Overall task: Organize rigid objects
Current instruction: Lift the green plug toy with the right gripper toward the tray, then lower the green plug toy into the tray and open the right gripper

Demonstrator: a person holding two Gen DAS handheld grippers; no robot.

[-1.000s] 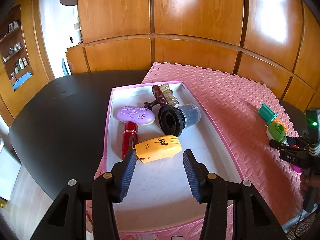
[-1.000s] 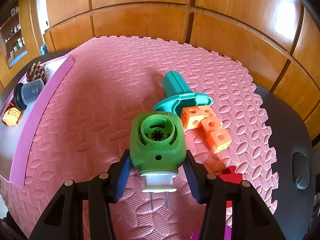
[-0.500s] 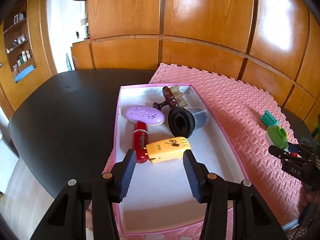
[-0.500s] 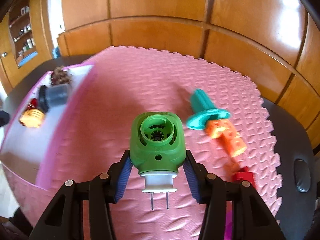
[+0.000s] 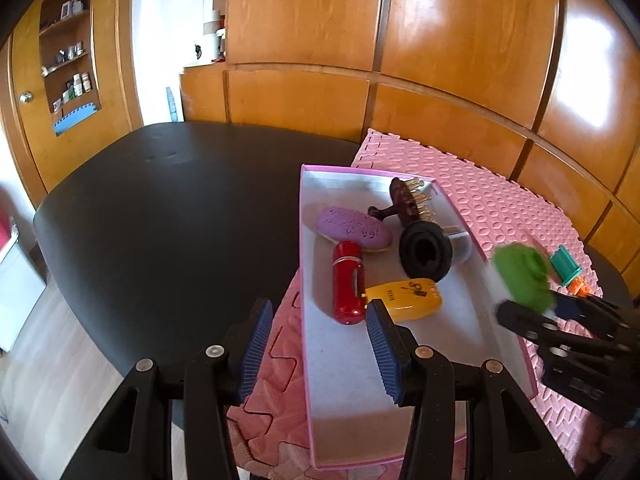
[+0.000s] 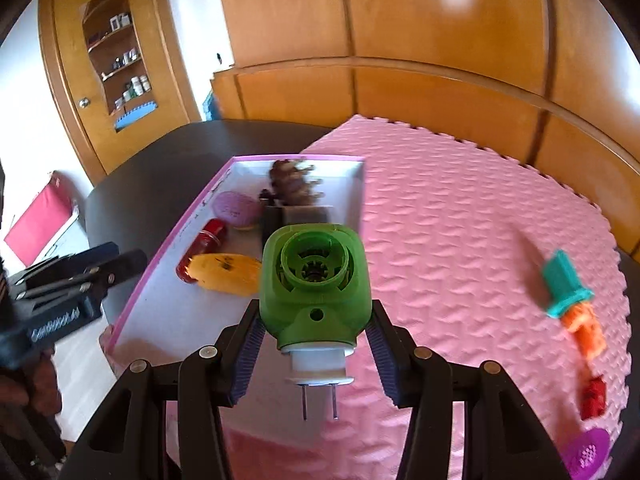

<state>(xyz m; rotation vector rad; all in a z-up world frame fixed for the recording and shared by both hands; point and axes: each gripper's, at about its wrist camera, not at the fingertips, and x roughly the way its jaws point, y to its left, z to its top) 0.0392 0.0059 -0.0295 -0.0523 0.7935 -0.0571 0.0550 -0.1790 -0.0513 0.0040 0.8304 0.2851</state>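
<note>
right wrist view: right tongs (image 6: 316,344) clamp green plug (image 6: 313,284); left tongs (image 5: 316,346) wide, no legible writing.

One pink tray (image 5: 486,280) holds five items (image 5: 404,302); two tongs (image 6: 316,354).

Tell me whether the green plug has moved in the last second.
Yes. Clamped in the right tool, the green plug has left the teal piece on the mat and now hangs at the pink tray's right edge.

Both wrist views look down, sharing the tray (image 5: 404,364)
</note>
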